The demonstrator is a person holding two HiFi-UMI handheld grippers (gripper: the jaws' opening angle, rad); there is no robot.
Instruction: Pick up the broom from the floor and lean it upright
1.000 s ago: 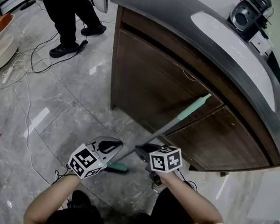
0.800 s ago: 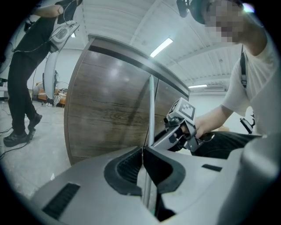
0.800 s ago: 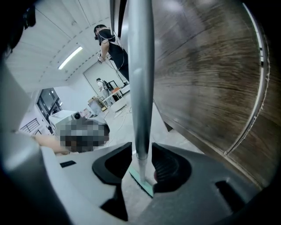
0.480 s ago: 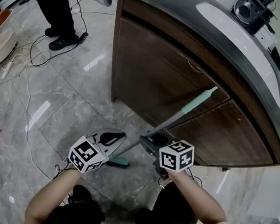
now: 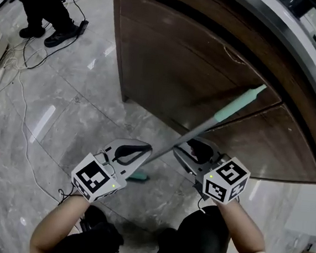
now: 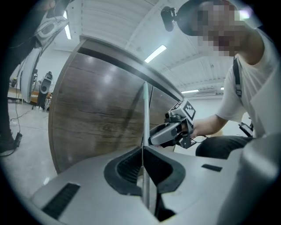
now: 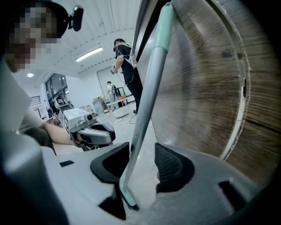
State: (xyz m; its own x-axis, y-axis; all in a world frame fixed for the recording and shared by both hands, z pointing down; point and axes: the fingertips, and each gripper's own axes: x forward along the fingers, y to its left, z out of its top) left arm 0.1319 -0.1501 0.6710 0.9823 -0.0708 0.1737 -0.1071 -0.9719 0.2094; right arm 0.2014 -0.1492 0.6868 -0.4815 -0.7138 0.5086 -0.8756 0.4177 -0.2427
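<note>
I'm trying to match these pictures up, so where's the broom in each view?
Head view: broom runs diagonally across the centre.
Left gripper view: broom is thin, vertical, dead centre.
Right gripper view: broom slants up from bottom centre.
Shared landmark: the wooden counter behind it.

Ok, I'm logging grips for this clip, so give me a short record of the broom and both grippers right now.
broom pole: tilted, teal grip up toward the wooden cabinet
broom head: low, near the floor
left gripper: shut on the broom pole
right gripper: jaws opening, broom pole between them, not clamped
grip end touching cabinet: cannot tell
</note>
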